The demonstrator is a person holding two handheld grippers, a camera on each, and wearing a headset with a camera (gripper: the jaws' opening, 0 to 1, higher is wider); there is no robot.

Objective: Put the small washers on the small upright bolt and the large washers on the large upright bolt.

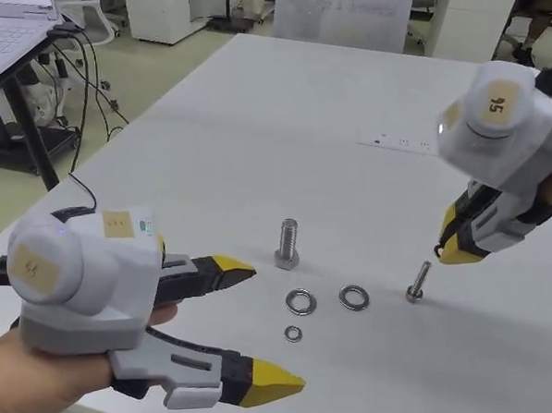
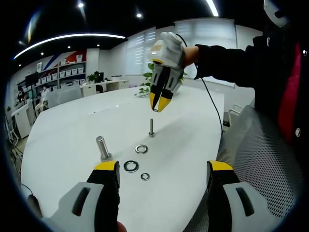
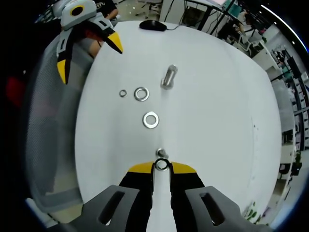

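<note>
The large bolt [image 1: 288, 243] [image 2: 102, 148] [image 3: 169, 77] stands upright mid-table. To its right the small bolt [image 1: 417, 282] [image 2: 151, 128] [image 3: 161, 153] also stands upright. Between them lie two large washers [image 1: 300, 302] [image 1: 354, 298] [image 3: 141, 94] [image 3: 151, 120] and one small washer [image 1: 293, 333] [image 2: 145, 176] [image 3: 123, 93]. My right gripper [image 1: 449, 245] [image 2: 161, 104] [image 3: 161, 167] hangs just above the small bolt, shut on another small washer [image 3: 161, 165]. My left gripper [image 1: 264, 326] [image 2: 163, 166] [image 3: 88, 62] is open near the front edge, with nothing between its jaws.
The white table [image 1: 253, 124] stretches far back. A power strip [image 1: 398, 145] is set in its surface behind the bolts. A laptop stand with cables [image 1: 27, 53] is off the table's left side, and a grey chair [image 1: 340, 13] stands at the far end.
</note>
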